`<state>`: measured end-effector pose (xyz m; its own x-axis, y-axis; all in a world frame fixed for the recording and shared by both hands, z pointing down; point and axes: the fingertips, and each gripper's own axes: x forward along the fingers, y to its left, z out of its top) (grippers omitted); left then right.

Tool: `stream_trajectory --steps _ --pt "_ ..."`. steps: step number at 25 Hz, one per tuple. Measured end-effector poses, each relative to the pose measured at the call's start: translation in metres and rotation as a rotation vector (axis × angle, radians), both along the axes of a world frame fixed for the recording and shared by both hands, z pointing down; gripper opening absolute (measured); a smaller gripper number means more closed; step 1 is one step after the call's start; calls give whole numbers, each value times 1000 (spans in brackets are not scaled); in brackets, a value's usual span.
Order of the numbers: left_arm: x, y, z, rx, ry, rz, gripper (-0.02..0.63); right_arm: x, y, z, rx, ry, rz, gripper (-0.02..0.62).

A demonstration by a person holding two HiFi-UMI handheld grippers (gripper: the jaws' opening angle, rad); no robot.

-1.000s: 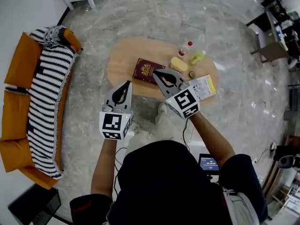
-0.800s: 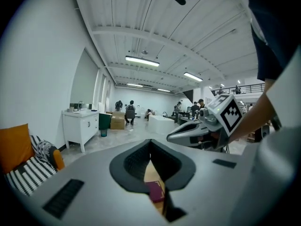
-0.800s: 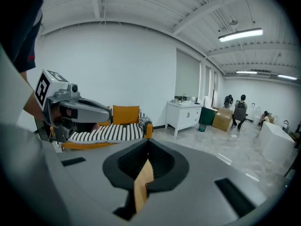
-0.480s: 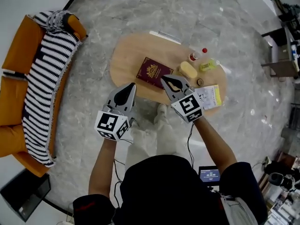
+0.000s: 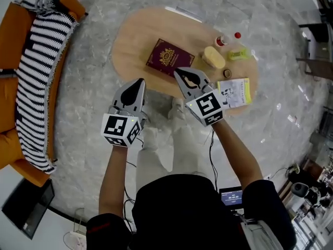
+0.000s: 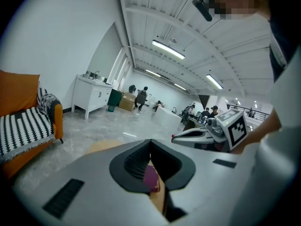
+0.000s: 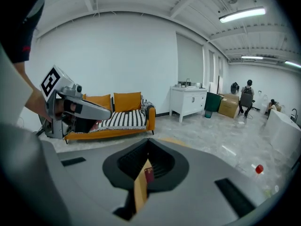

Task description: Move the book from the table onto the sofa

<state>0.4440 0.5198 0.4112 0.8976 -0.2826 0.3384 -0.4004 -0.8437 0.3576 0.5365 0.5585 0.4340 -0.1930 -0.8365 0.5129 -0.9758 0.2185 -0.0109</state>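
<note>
Your orange sofa (image 5: 13,40) under its black-and-white striped throw (image 5: 39,61) was cut off by the head view's left edge. Your right tool (image 5: 179,73) covered part of the near rim of the oval wooden surface (image 5: 130,46). In both gripper views the dark red book (image 5: 169,58) showed only as a sliver. Print on the white-and-yellow booklet (image 5: 235,92) was too small to read.

An oval wooden table (image 5: 132,40) sits upper centre on the marble floor (image 5: 93,119). It carries a maroon book (image 5: 169,58), a yellow block (image 5: 214,57), a red-capped bottle (image 5: 223,39) and a booklet (image 5: 235,92).
</note>
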Motion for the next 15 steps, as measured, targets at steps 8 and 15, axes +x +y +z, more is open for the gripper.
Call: stream_trajectory --steps 8,15 --pt "18 -3 47 0 -31 5 17 0 -8 33 0 -14 0 15" --pt "24 3 87 -10 -37 27 17 2 -4 73 -28 -20 3 15"
